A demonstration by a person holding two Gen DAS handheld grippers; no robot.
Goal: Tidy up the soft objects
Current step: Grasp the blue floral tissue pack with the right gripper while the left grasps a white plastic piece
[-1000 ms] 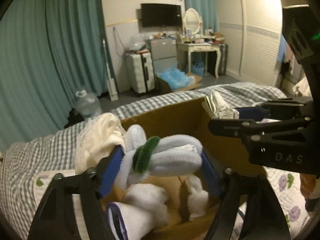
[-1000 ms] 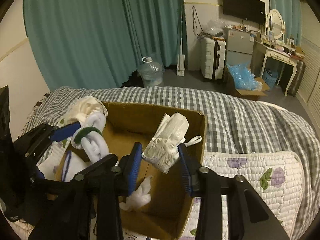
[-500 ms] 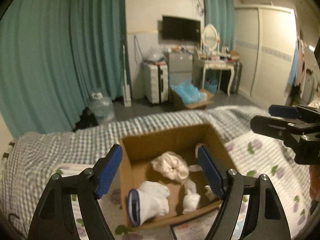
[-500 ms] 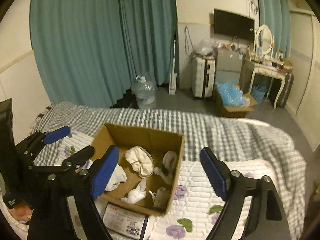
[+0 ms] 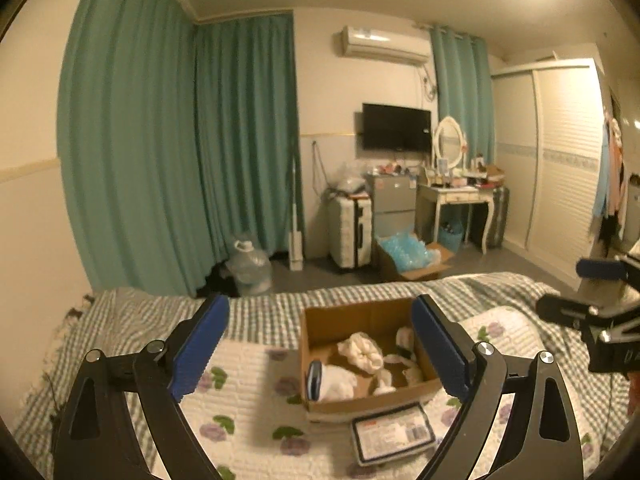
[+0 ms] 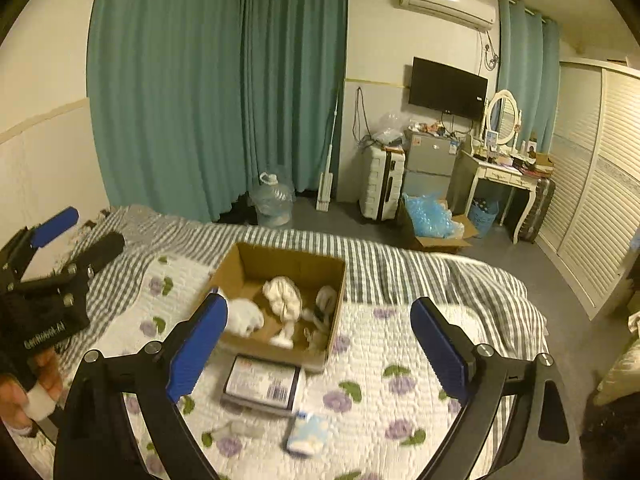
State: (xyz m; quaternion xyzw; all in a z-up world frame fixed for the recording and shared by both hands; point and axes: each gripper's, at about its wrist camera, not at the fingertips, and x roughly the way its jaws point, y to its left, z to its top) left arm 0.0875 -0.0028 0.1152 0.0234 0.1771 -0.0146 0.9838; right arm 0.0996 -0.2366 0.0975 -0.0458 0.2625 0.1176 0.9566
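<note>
Both the left gripper [image 5: 320,344] and the right gripper [image 6: 319,343] are hovering high over the bed with jaws spread wide and gripping nothing. Beneath them the cardboard box [image 6: 335,300] is sitting on the floral quilt [image 6: 400,344], holding the white soft bundles [image 6: 282,294], while a labelled flat package [image 6: 262,385] and a small pale packet [image 6: 308,434] are lying just in front. Judging from this, anything soft remaining outside is calling for a slow, centred descent before closing.

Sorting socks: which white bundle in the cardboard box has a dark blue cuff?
The white sock bundle at the box's near-left corner; the others lack any blue.
</note>
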